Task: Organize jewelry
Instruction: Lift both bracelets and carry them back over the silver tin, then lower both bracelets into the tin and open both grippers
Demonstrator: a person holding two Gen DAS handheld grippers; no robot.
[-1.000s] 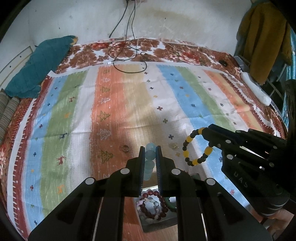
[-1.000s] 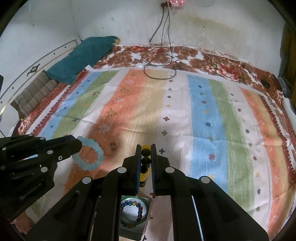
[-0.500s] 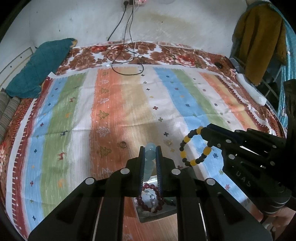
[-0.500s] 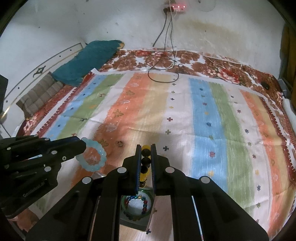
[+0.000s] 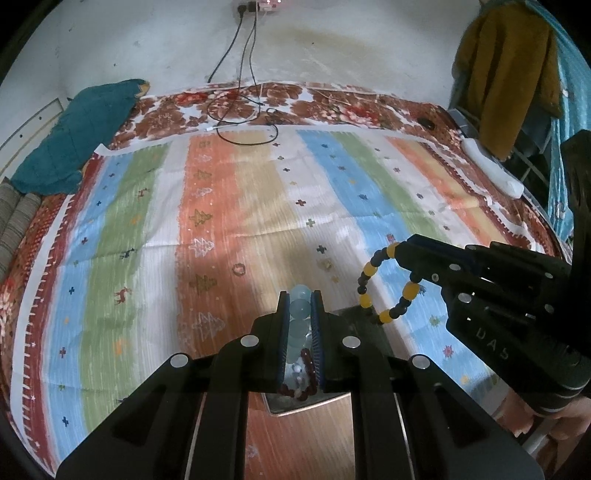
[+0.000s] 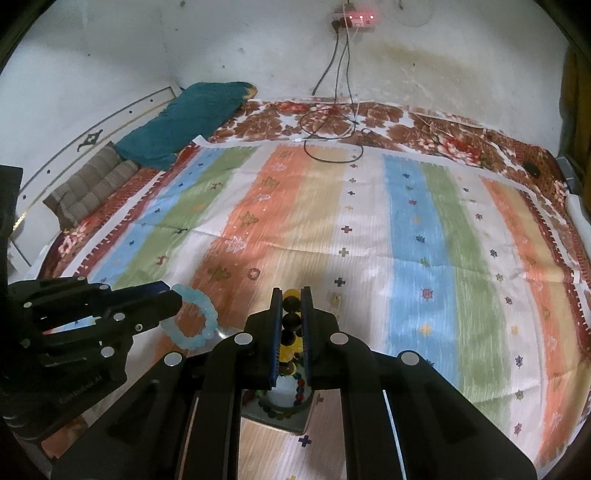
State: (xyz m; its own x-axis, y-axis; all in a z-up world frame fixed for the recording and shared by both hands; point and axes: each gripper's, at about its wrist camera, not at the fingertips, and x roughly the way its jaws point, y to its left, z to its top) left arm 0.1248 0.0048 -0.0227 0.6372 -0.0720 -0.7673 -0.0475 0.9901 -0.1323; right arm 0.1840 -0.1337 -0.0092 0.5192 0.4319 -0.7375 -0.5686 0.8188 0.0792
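My left gripper (image 5: 299, 300) is shut on a pale blue bead bracelet (image 5: 300, 310), which hangs as a ring (image 6: 195, 317) in the right wrist view. My right gripper (image 6: 291, 295) is shut on a black and yellow bead bracelet (image 6: 290, 321); from the left wrist view its loop (image 5: 386, 282) dangles from the fingertips. Both hang above a small open box (image 5: 306, 402) on the striped cloth (image 5: 258, 221). In the box lie a dark red bead bracelet (image 5: 303, 384) and a multicoloured bead bracelet (image 6: 295, 391). A small ring (image 5: 239, 268) and a small earring-like piece (image 5: 326, 263) lie on the cloth beyond.
Black and white cables (image 5: 240, 118) coil at the far edge of the bed, under a wall socket (image 6: 354, 18). A teal quilt (image 5: 74, 140) lies at the far left. A mustard garment (image 5: 506, 74) hangs at the right. A white power strip (image 5: 493, 173) lies along the right edge.
Both grippers have drawn back toward the near side with their bracelets still held, so the box sits further under the fingers. The jaws have kept the same width.
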